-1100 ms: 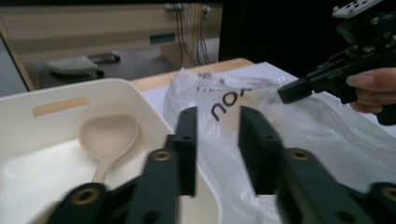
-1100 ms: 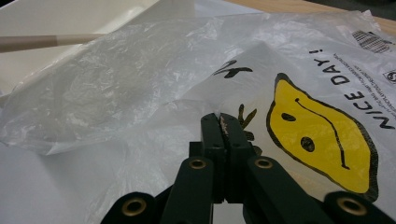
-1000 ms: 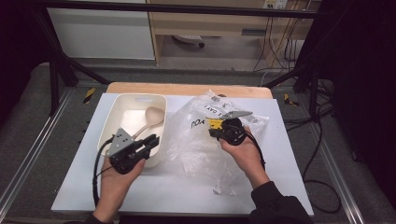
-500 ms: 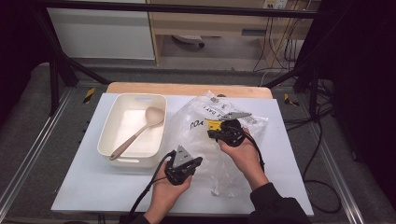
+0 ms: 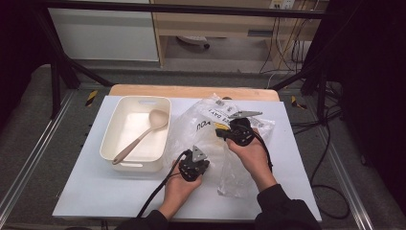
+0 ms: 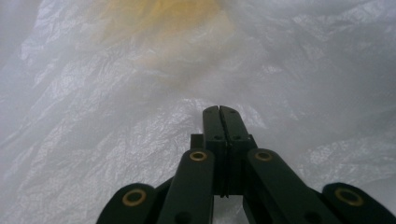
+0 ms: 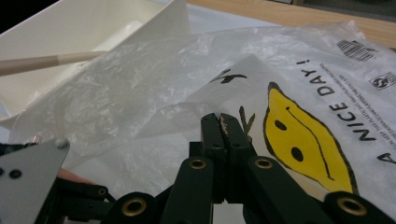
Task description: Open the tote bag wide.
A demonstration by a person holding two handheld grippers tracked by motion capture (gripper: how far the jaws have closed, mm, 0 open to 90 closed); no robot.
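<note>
A thin white plastic bag (image 5: pixel 225 143) lies crumpled on the white table top (image 5: pixel 95 191), just right of a cream rectangular tub (image 5: pixel 136 132) that holds a pale wooden spoon (image 5: pixel 141 136) lying slantwise, bowl toward the far right corner. In the right gripper view the bag's print reads clearly: a yellow smiley face (image 7: pixel 303 140) with black eyes and mouth, the black words "A NICE DAY!" (image 7: pixel 345 107) running beside it, and 2 small barcode-like marks (image 7: pixel 357 49) near the far edge, too small to read. The right gripper (image 7: pixel 223 122) has its 2 black jaws pressed together with a fold of bag film caught between the tips, beside the smiley. The left gripper (image 6: pixel 219 112) sits at the bag's near left edge, its jaws pressed together right against the wrinkled film; whether film is nipped between them cannot be told. A blurred yellow patch (image 6: pixel 163 23) shows through the plastic ahead of it. In the high view, the left hand (image 5: pixel 179 184) and right hand (image 5: pixel 249 153) each hold their tool over the bag.
</note>
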